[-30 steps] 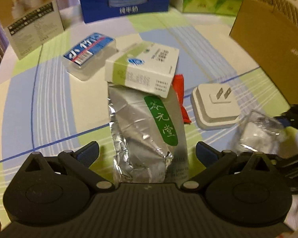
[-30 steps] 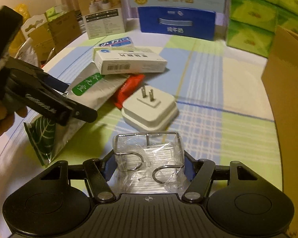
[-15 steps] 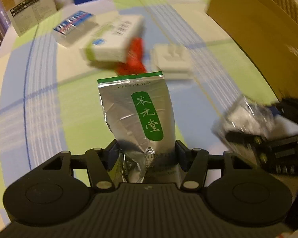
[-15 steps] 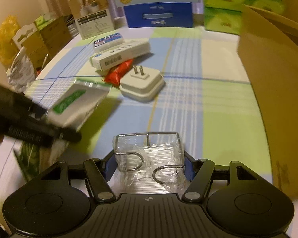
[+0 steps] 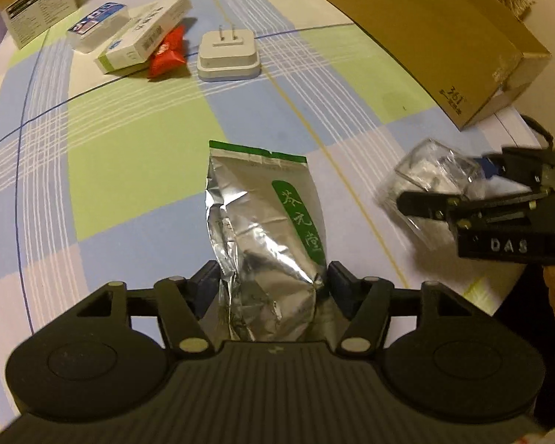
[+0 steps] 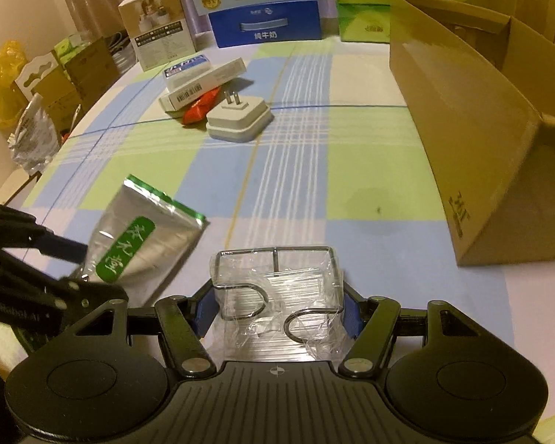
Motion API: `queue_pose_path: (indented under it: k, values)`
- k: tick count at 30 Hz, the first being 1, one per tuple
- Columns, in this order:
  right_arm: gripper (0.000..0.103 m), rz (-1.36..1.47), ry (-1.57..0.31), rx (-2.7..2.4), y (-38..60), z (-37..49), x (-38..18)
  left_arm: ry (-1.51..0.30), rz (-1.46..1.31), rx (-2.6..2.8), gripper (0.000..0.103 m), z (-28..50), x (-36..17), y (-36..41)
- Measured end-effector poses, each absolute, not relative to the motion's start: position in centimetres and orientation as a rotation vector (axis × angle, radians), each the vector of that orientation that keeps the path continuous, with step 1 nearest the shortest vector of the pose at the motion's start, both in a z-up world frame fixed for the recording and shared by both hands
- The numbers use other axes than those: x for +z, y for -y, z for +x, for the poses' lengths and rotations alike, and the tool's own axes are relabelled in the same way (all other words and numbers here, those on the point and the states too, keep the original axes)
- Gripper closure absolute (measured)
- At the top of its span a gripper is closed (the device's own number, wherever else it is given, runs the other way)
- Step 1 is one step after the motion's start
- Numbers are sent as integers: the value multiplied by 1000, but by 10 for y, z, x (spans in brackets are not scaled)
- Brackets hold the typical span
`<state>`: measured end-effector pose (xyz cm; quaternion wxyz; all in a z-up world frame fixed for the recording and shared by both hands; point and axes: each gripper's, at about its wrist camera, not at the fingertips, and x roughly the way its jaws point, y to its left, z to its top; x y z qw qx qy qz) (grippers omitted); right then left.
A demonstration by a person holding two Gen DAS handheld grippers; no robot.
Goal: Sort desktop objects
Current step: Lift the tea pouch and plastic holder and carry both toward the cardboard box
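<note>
A: Left tongs [image 5: 273,281] were clamped on the lower end of a crinkled silver foil pouch with a green label [image 5: 266,218], both blue-padded fingers pressed against its sides.

B: And which way did the pouch run?

A: Its long axis lay along the fingers, the green-edged sealed top pointing away from the camera, toward the far side of the bench [image 5: 129,140] with the green, blue and white checked cloth. From the right wrist view the pouch [image 6: 140,240] looked lifted and tilted, top end toward the middle of the bench.

B: What about the right tongs [image 6: 277,310]?

A: Closed on a clear plastic packet holding bent wire hooks [image 6: 277,292], gripped at its sides; its straight wire edge faced forward.

B: Anything else lying about?

A: At the far side, a white two-pin plug adapter [image 5: 228,57] lay prongs up, just beside a red wrapped sachet [image 5: 168,51] that was partly under a long white carton with a green stripe [image 5: 144,39]. An open brown cardboard box [image 6: 473,140] stood at the right, well apart from them.
</note>
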<state>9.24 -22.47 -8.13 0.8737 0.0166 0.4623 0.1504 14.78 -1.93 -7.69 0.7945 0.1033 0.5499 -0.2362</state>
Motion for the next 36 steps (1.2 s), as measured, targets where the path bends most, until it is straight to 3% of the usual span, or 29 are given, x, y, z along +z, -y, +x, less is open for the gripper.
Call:
queue_pose_path:
  k: [1, 7, 15, 17, 20, 22, 24, 29, 36]
  values:
    - [40, 33, -964, 316, 226, 91, -82, -1180, 216, -497, 32, 148, -77, 18]
    - [40, 28, -956, 317, 226, 89, -86, -1216, 237, -488, 23, 153, -84, 20]
    - [40, 5, -943, 323, 224, 89, -90, -1243, 322, -498, 22, 159, -96, 34]
    - [40, -9, -937, 323, 223, 88, -91, -1245, 349, -497, 24, 158, -96, 36]
    - [40, -45, -926, 324, 219, 86, -93, -1243, 374, -512, 36, 157, -93, 37]
    - [39, -64, -922, 327, 216, 85, -94, -1243, 367, -528, 49, 157, -90, 36]
    - [34, -67, -920, 328, 216, 85, -95, -1237, 360, -538, 53, 155, -87, 36]
    - [27, -69, -919, 321, 215, 86, -98, -1226, 360, -545, 54, 151, -87, 34]
    - [29, -105, -910, 321, 209, 85, -102, -1228, 352, -551, 47, 151, -88, 33]
